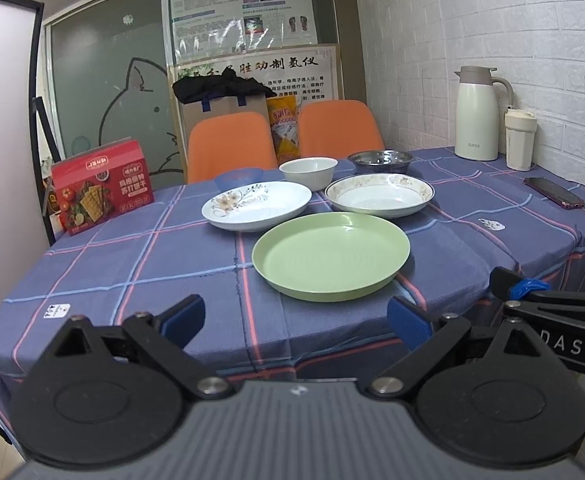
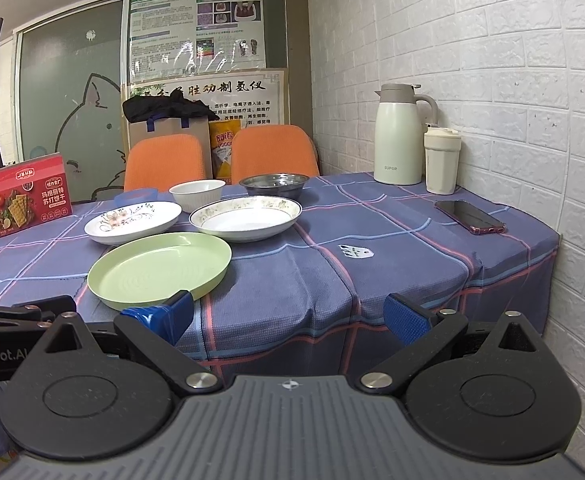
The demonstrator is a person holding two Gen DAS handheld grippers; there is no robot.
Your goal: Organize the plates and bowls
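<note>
My left claw (image 1: 296, 318) and right claw (image 2: 288, 316) both hang spread apart, gripping nothing, short of the green plate (image 1: 331, 256) on the table (image 1: 132, 264).

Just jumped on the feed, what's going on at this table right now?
Nothing is being handled yet. The left tool and right tool both hang open near the table's front edge, holding nothing. On the checked tablecloth the green plate lies nearest, with the floral plate and the gold-rimmed plate behind it, each lying separately. Further back stand a white bowl, a steel bowl and a blue bowl. Nothing is stacked.
</note>
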